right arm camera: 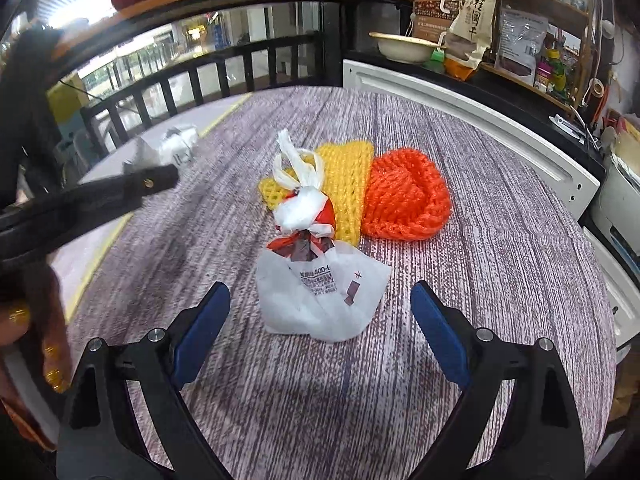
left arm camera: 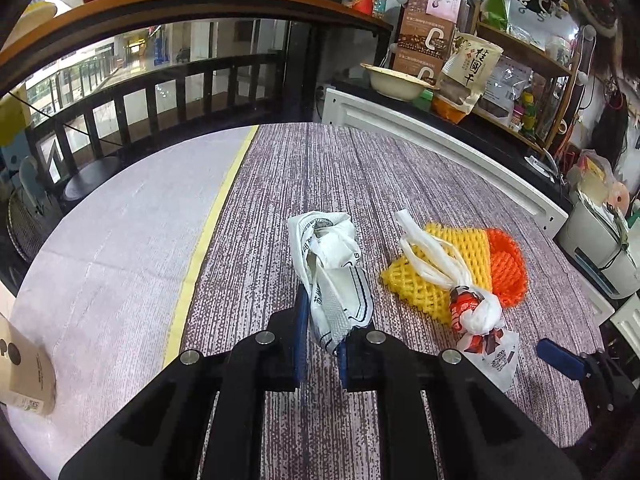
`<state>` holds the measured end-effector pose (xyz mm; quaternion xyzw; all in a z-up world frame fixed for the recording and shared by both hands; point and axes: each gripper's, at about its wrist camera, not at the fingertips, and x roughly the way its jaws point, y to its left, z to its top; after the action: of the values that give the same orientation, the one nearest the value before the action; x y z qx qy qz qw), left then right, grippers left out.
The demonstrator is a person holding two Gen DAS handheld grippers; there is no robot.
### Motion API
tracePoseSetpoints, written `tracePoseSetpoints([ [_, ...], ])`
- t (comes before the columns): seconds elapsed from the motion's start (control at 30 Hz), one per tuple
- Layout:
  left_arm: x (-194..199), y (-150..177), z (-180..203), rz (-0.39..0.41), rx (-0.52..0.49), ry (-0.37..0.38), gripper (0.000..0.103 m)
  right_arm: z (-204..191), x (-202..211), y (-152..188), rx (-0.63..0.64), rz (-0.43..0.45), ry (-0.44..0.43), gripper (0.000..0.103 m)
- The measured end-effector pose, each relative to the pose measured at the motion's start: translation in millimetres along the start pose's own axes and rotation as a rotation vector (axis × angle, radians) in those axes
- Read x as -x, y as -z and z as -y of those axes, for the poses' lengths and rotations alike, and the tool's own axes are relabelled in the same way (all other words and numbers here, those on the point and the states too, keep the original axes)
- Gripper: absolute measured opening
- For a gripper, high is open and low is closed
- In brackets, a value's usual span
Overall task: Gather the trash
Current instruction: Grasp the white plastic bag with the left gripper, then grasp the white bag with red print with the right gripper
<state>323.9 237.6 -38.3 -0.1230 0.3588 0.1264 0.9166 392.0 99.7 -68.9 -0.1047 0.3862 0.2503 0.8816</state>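
Note:
My left gripper is shut on a crumpled white plastic bag with dark print and holds it over the table. This bag also shows blurred at the far left of the right wrist view. A knotted white and red plastic bag lies on the table, touching a yellow foam fruit net and an orange foam net. My right gripper is open, its blue pads on either side of the near end of the knotted bag. The knotted bag and nets also show in the left wrist view.
The table has a purple-grey striped cloth and a pale cloth with a yellow stripe. A cardboard piece sits at the left edge. A white panel, shelves with packets and a bowl stand behind. A white machine is at right.

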Motion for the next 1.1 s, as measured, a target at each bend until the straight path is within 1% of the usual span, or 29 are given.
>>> tracePoseSetpoints([
  [0.03,-1,0,0,-0.002,0.002,0.000,0.013,1,-5,0,0.001,-0.020,0.003,0.066],
  [0.1,-2,1,0,-0.011,0.003,0.004,0.013,5,-12,3,-0.016,-0.057,0.001,0.038],
  [0.13,-2,1,0,-0.012,0.001,0.005,0.013,7,-12,5,-0.028,-0.061,-0.008,0.033],
  [0.2,-1,2,1,-0.007,-0.004,0.003,0.013,11,-5,9,-0.042,-0.053,-0.024,0.019],
  [0.3,0,3,4,-0.003,-0.014,0.002,0.013,16,7,18,-0.064,-0.044,-0.041,0.013],
  [0.4,-2,6,9,-0.006,-0.035,-0.001,0.013,20,28,29,-0.077,-0.014,-0.066,0.011],
  [0.6,1,12,20,-0.009,-0.082,-0.015,0.013,35,73,47,-0.091,0.048,-0.073,0.011],
  [0.73,18,23,34,-0.007,-0.116,0.015,0.013,50,96,65,-0.119,0.066,-0.066,0.011],
  [0.87,42,42,53,-0.003,-0.166,0.056,0.013,66,112,82,-0.160,0.078,-0.061,0.011],
  [1.1,84,75,84,0.025,-0.228,0.130,0.013,95,139,113,-0.223,0.111,-0.019,0.011],
])
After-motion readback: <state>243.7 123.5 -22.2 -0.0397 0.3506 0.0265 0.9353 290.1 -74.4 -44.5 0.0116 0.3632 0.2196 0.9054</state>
